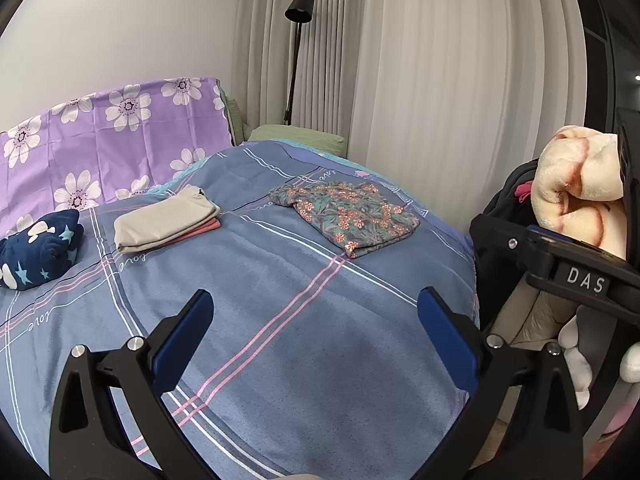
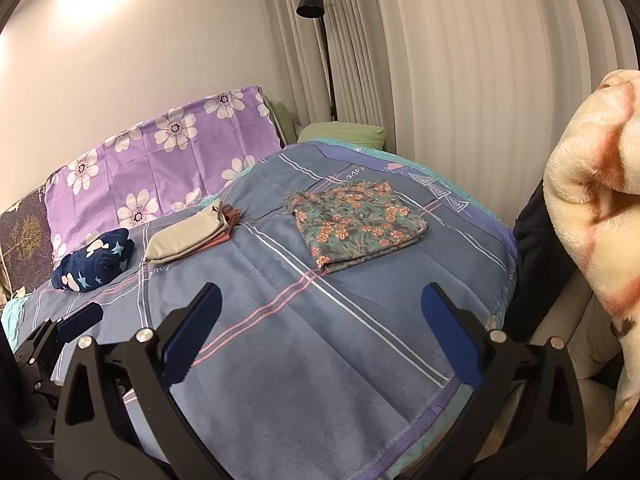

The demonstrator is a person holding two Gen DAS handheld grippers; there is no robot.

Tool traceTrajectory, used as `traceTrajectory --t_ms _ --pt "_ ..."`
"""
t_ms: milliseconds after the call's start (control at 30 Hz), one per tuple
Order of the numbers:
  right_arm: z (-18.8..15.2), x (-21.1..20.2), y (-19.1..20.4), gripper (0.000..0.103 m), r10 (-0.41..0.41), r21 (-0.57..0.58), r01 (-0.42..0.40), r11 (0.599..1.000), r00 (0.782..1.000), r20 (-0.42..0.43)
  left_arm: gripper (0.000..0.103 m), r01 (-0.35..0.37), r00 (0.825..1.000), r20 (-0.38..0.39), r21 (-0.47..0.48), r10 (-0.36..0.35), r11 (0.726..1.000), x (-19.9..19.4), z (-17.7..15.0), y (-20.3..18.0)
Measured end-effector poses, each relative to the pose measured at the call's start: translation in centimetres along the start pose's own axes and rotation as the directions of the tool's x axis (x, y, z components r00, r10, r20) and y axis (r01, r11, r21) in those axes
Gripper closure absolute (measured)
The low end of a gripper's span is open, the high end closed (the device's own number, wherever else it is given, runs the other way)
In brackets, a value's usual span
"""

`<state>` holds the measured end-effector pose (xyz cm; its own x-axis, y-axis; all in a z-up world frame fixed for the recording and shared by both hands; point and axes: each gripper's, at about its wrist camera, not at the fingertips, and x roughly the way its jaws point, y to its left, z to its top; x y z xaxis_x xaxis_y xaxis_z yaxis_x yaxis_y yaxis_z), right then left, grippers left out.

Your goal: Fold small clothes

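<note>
A folded floral garment (image 1: 348,214) (image 2: 358,220) lies on the blue plaid bedspread (image 1: 280,340) (image 2: 320,340), far right of middle. A folded beige garment (image 1: 164,222) (image 2: 186,238) rests on a pink one further left. A crumpled navy star-print garment (image 1: 38,250) (image 2: 94,260) lies at the left. My left gripper (image 1: 316,304) is open and empty above the near bedspread. My right gripper (image 2: 320,300) is open and empty too; it shows at the right edge of the left wrist view (image 1: 560,264).
A purple flowered pillow (image 1: 108,140) (image 2: 160,156) leans on the wall. A fluffy cream blanket (image 1: 580,184) (image 2: 592,200) is piled on a chair at the right. A black floor lamp (image 1: 298,12) (image 2: 312,4) stands before the curtains.
</note>
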<state>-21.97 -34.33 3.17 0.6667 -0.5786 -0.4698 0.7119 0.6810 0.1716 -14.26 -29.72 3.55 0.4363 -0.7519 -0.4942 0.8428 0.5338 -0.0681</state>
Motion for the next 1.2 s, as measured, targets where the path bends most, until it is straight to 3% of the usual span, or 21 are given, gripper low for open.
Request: traceTrajectory --t_ms 1200 --pt "0.0 1.4 1.0 0.002 0.042 -0.019 -0.043 0.999 0.998 -0.036 0.001 -0.031 1.0 -0.002 0.018 0.031 0.999 0.3 -0.3 0.5"
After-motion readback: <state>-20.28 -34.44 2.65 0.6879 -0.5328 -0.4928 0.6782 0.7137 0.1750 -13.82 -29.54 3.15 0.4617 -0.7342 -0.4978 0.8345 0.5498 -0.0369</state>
